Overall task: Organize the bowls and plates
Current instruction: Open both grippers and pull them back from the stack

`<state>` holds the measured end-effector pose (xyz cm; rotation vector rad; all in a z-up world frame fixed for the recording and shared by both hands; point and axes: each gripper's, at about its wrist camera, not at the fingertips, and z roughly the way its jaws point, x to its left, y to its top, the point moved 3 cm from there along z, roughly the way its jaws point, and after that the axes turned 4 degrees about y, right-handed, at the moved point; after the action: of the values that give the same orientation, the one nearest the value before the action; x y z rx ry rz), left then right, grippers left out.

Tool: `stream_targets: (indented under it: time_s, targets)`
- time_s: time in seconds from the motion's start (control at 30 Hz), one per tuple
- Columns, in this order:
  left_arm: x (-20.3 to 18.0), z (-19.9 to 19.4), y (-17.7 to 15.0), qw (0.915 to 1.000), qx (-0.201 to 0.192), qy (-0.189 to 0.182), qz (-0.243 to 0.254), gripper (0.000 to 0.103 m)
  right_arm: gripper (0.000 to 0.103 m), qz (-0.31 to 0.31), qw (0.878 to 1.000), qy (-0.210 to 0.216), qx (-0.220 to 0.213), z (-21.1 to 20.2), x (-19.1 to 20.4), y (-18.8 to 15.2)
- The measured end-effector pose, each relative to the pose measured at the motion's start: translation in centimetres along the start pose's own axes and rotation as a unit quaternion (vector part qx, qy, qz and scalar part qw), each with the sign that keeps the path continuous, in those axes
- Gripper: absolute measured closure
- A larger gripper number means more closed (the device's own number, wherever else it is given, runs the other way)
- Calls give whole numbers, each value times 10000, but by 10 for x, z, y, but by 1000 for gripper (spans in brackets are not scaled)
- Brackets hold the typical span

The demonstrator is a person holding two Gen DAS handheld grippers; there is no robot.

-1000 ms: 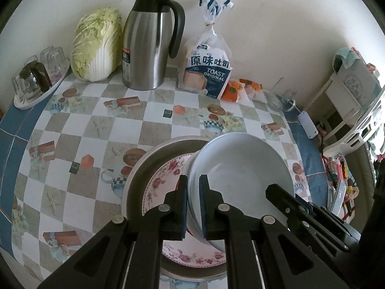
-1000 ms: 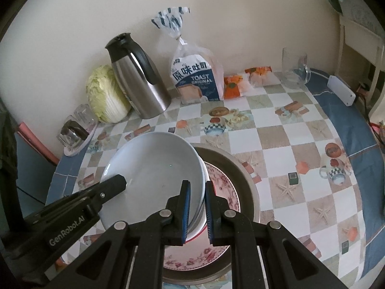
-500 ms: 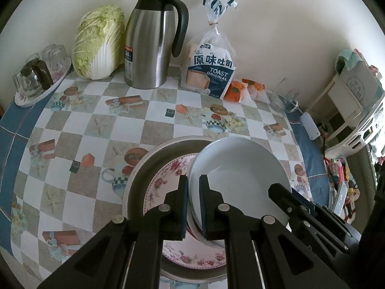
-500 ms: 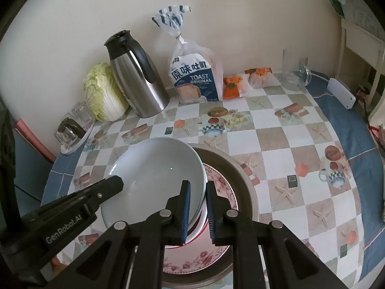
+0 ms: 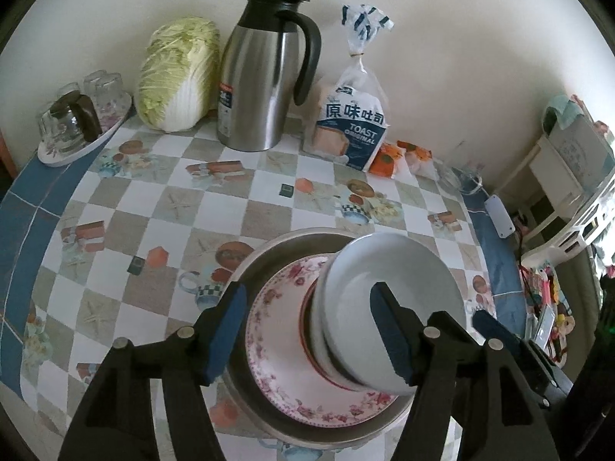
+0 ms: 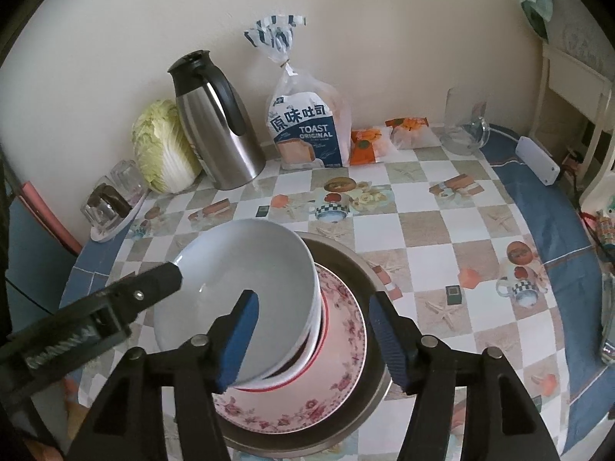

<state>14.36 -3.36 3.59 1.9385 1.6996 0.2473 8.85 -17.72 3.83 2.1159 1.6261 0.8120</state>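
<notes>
A white bowl (image 5: 392, 288) (image 6: 246, 269) sits on top of a stack of bowls, on a pink floral plate (image 5: 276, 330) (image 6: 342, 330), inside a wide metal pan (image 5: 269, 253) (image 6: 346, 257). My left gripper (image 5: 311, 330) is open, its jaws wide on either side of the bowl's left rim. My right gripper (image 6: 313, 334) is open, its jaws astride the bowl's right rim. Neither holds the bowl. The bowls under the white one are mostly hidden.
At the back by the wall stand a napa cabbage (image 5: 177, 73), a steel thermos jug (image 5: 265, 73), a toast bag (image 5: 353, 123), orange snack packets (image 5: 388, 157) and a glass (image 6: 461, 123). A tray of glasses (image 5: 77, 119) sits back left. A white rack (image 5: 576, 192) is at the right.
Both grippers were shut on the white bowl's rim; both have now opened and let go. The bowl has come down to rest on the stack.
</notes>
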Motion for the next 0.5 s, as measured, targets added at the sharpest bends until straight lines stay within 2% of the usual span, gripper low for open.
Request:
stream_targets:
  time_s: [0.03,0.07,0.1,0.13,0.33,0.5]
  targets:
    - [3,-2,-1,10000,-31,46,-23,26,20,0,10000,2,-23,-1,0,-1]
    - [5,-4,-3,9999,-57,88,-46,20,15,3,10000,12,-58,-2,-1,-2]
    - [8,-5,-4,9998,-92,136,-71,9,3,8,9999,22,-102,-4,-2,-3]
    - [12,-7,-7,9996,-157,215,-112,6,0,10,9999,17,-142,-6,-2,-4]
    - [33,-17,-23,9984,-224,488,-183,5,0,8,9997,-30,-235,-15,-3,-13]
    - [43,-25,-34,9984,-273,467,-174,5,0,-32,9996,-80,-260,-22,-4,-26]
